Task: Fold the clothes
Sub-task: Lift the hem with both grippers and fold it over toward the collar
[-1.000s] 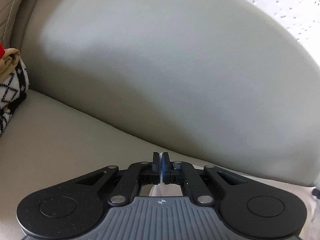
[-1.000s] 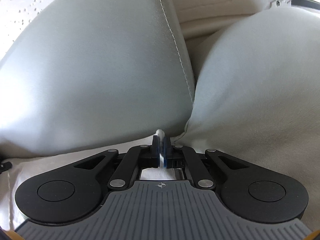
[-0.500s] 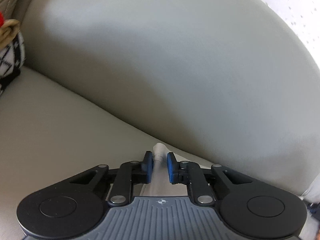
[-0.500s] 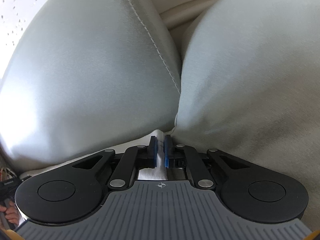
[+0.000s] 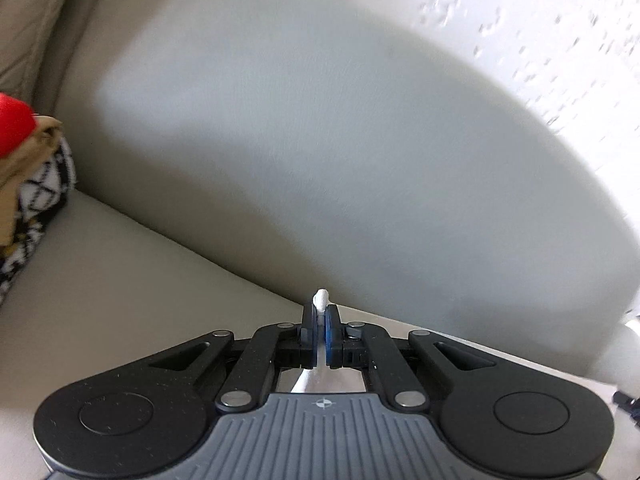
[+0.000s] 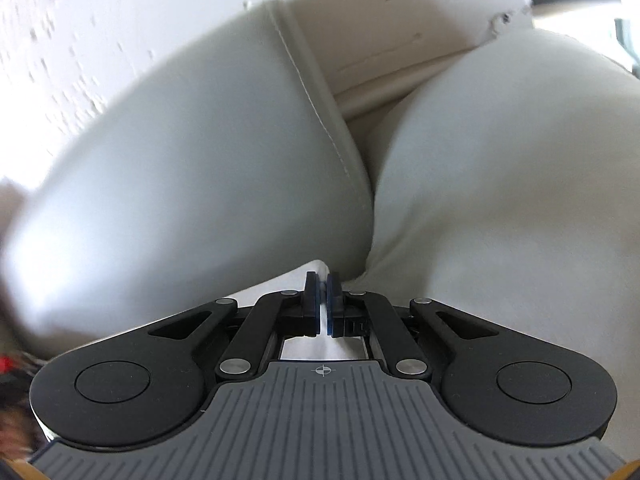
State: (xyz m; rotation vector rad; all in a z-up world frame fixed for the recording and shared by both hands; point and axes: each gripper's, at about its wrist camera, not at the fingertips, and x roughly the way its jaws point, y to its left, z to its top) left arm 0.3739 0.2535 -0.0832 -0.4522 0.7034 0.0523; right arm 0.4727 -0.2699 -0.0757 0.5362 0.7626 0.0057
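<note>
On a sofa seat (image 5: 120, 280), the left gripper (image 5: 320, 320) and right gripper (image 6: 322, 300) each pinch a corner of the white cloth (image 5: 321, 298) below the back cushions (image 6: 192, 184). Lifting both corners level, edge taut, should keep the fold square.

White garment (image 5: 321, 297) pinched between jaws

White cloth (image 5: 321, 298), beige sofa cushions (image 5: 320, 140), black-and-white diamond-pattern garment (image 5: 38, 200), red item (image 5: 12, 120), black grippers with blue pads (image 5: 331, 332).
</note>
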